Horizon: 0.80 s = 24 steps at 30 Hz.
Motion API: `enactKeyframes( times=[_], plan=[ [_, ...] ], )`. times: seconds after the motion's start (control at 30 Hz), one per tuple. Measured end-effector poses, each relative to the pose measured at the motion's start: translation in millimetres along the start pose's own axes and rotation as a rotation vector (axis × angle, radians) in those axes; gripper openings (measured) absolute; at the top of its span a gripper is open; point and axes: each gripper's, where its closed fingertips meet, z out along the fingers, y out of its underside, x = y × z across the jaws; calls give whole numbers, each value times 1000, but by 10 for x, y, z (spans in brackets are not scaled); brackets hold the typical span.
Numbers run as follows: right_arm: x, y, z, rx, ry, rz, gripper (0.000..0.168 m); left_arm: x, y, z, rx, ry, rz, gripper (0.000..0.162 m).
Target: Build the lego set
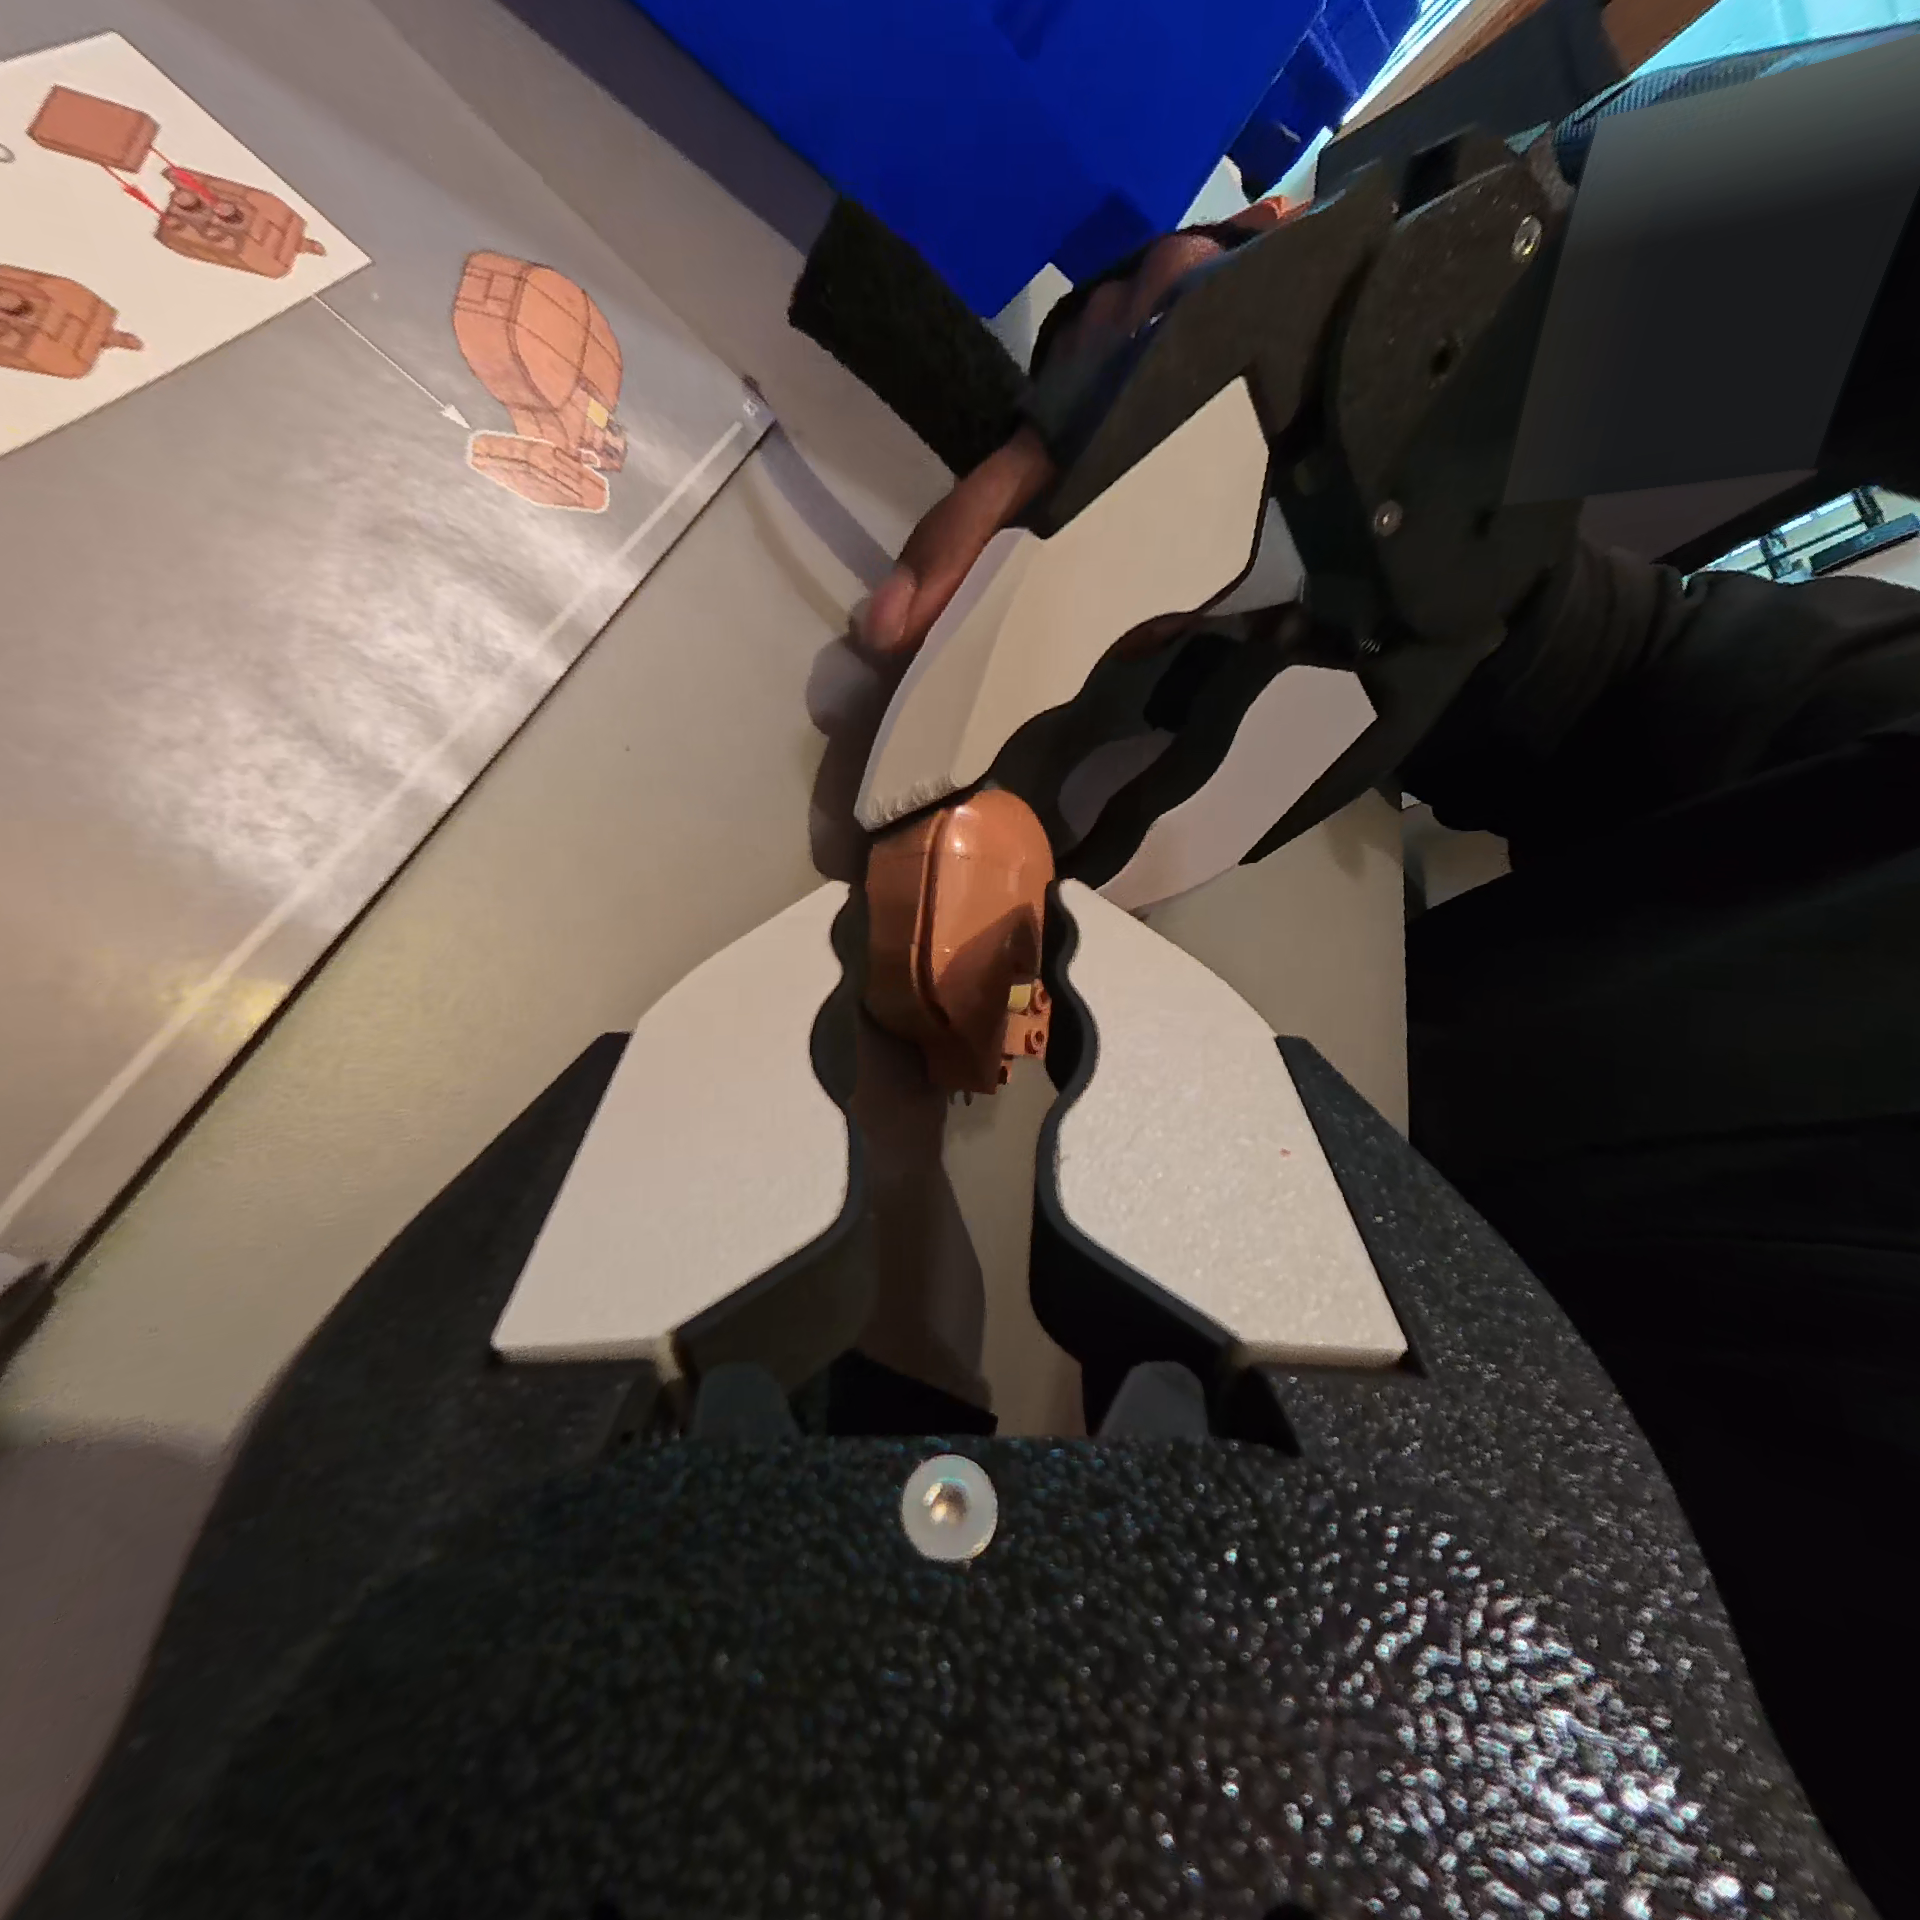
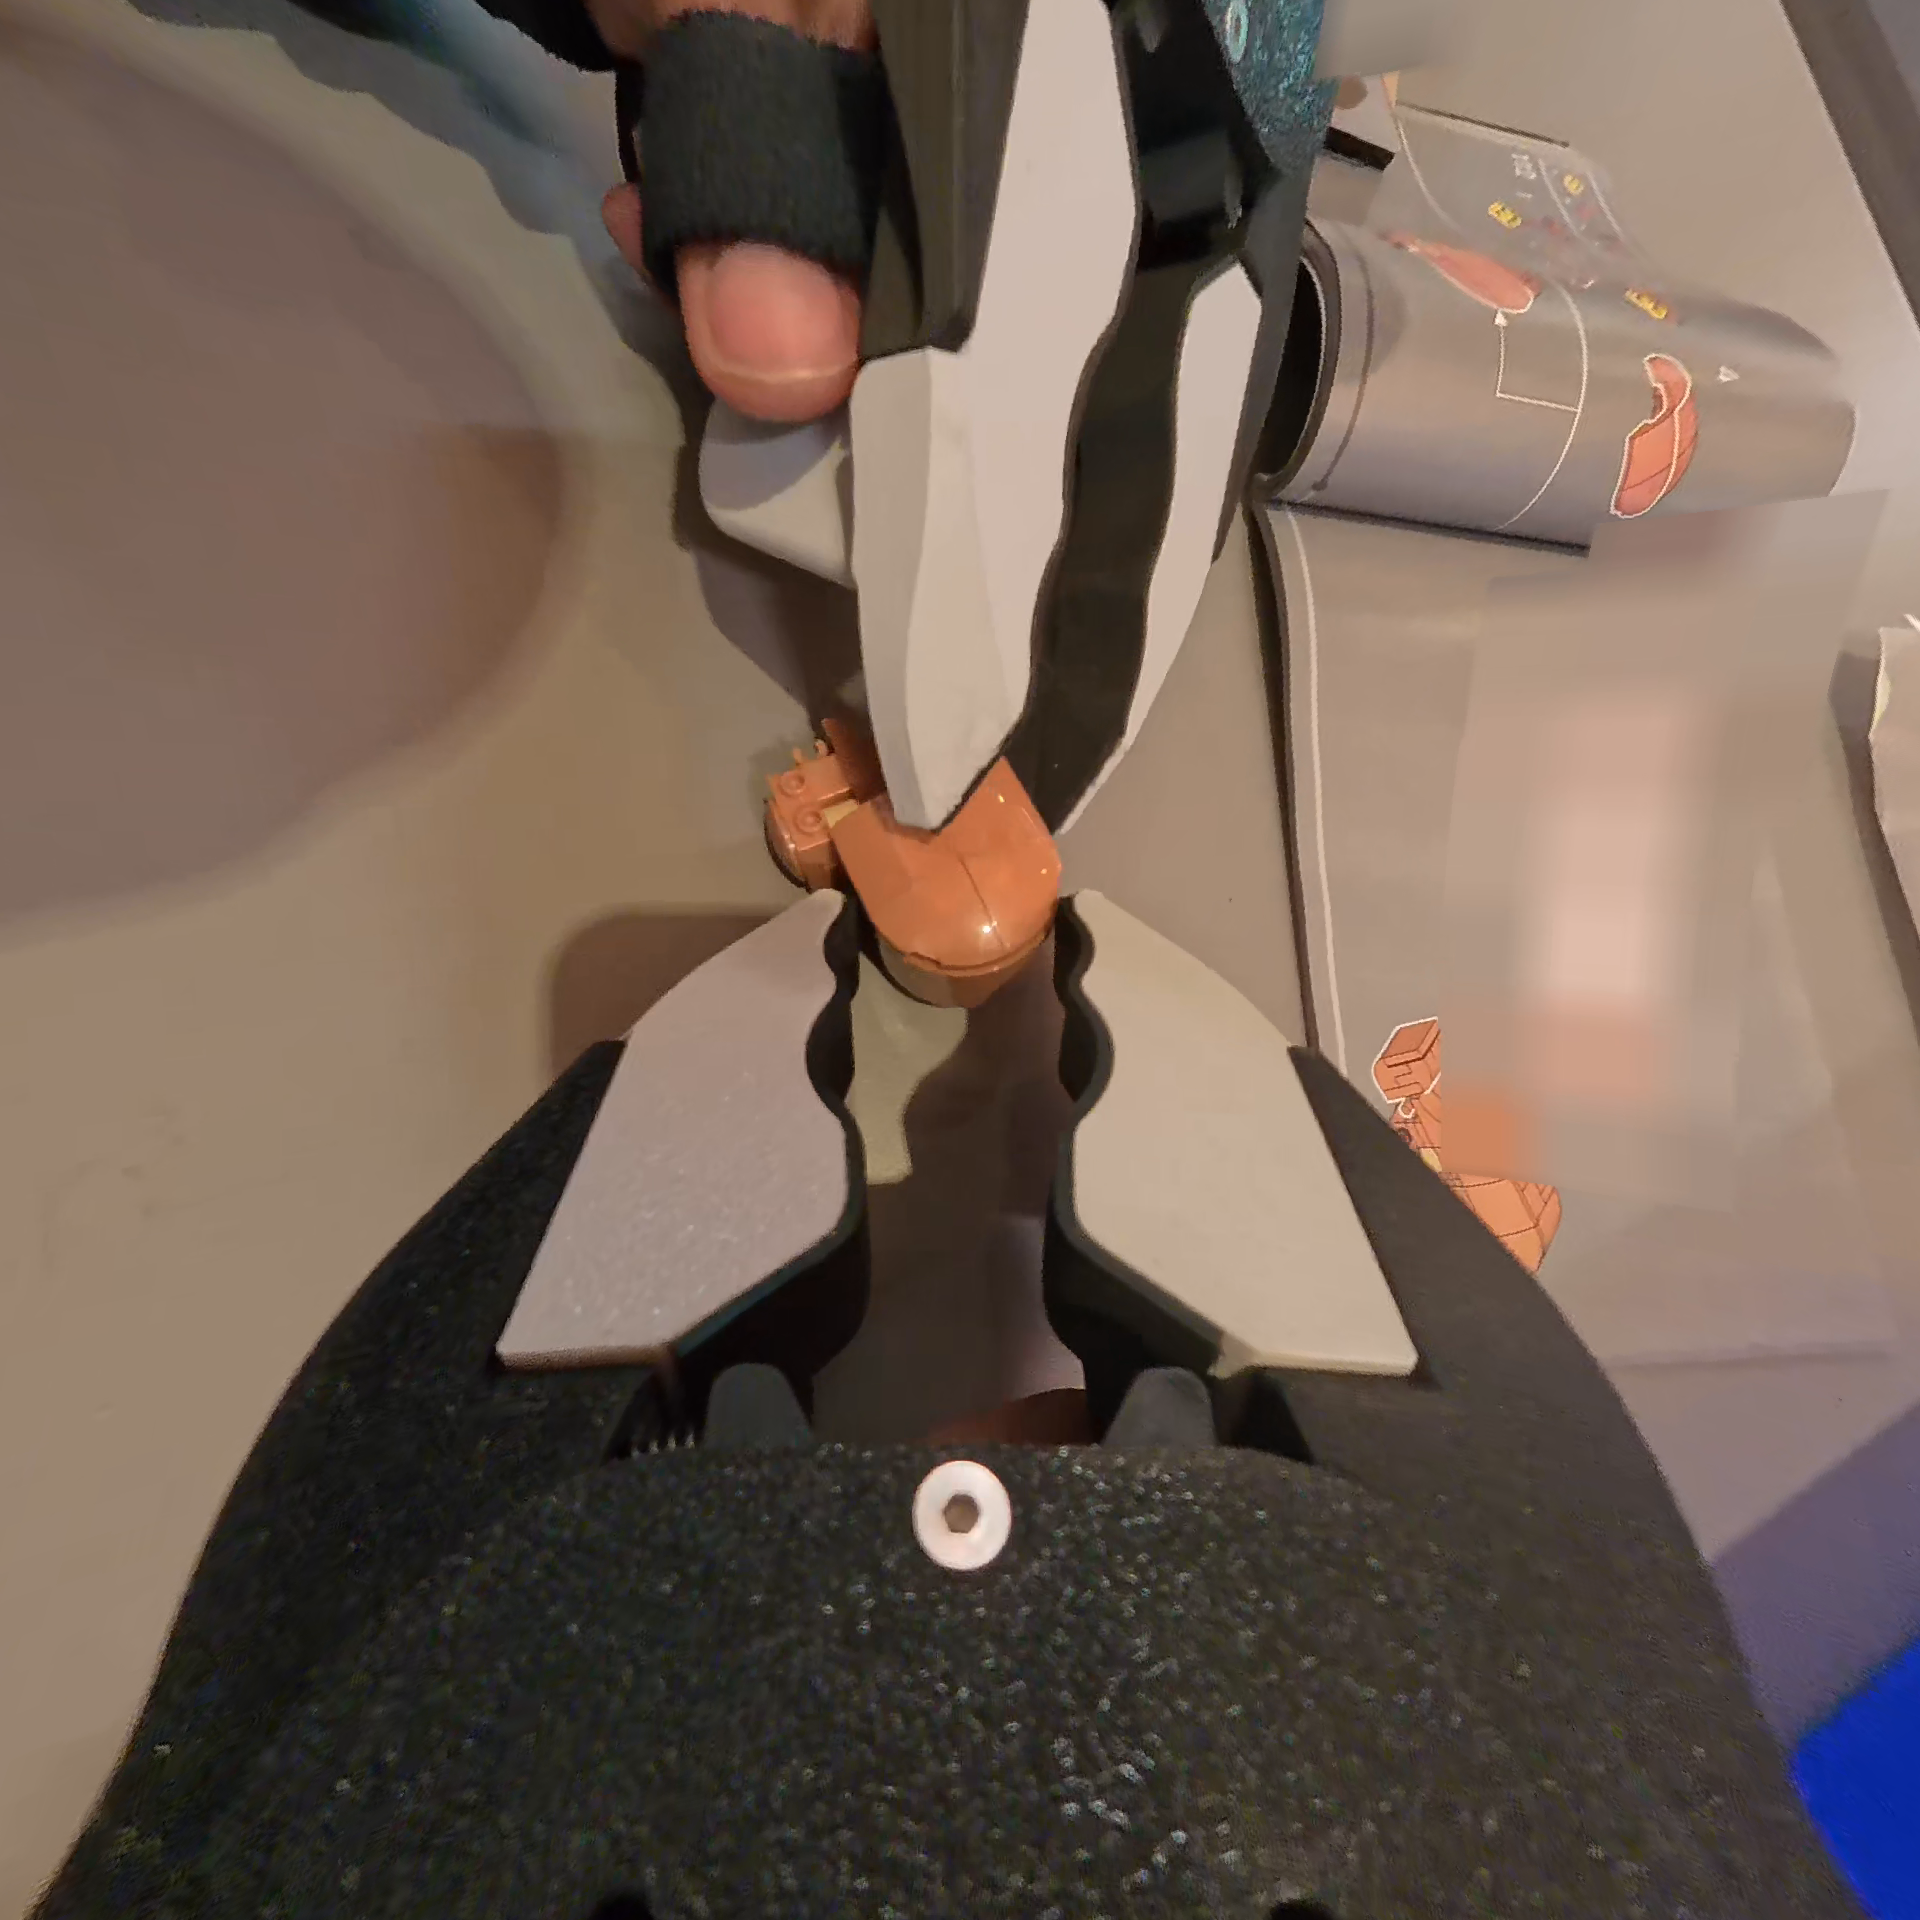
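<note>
Gripping a rounded brown lego assembly [image 1: 956, 935] between my 2 tools, I hold it above the grey table [image 1: 540, 935]. My left gripper [image 1: 951, 914] has its jaws narrowed onto the model's sides, right at the tips. My right gripper [image 2: 961, 935] pinches the same piece from the opposite end, jaws equally narrow on its curved shell. A small tan brick [image 1: 1023, 995] sits near the model's studded end. The open instruction booklet [image 1: 312, 468] lies flat on the table beside us. A blue bin [image 1: 987, 135] stands beyond.
</note>
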Motion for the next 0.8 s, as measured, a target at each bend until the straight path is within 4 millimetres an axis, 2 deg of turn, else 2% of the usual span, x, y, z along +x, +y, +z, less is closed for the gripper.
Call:
enactKeyframes(
  times=[0.17, 0.8],
  plan=[
    [15, 3, 6, -4, 5, 10, 36, 4, 8, 18, -15, 4, 8, 33],
    [-44, -38, 8, 16, -7, -48, 38, 33, 33, 6, -37, 69, -31, 23]
  ],
)
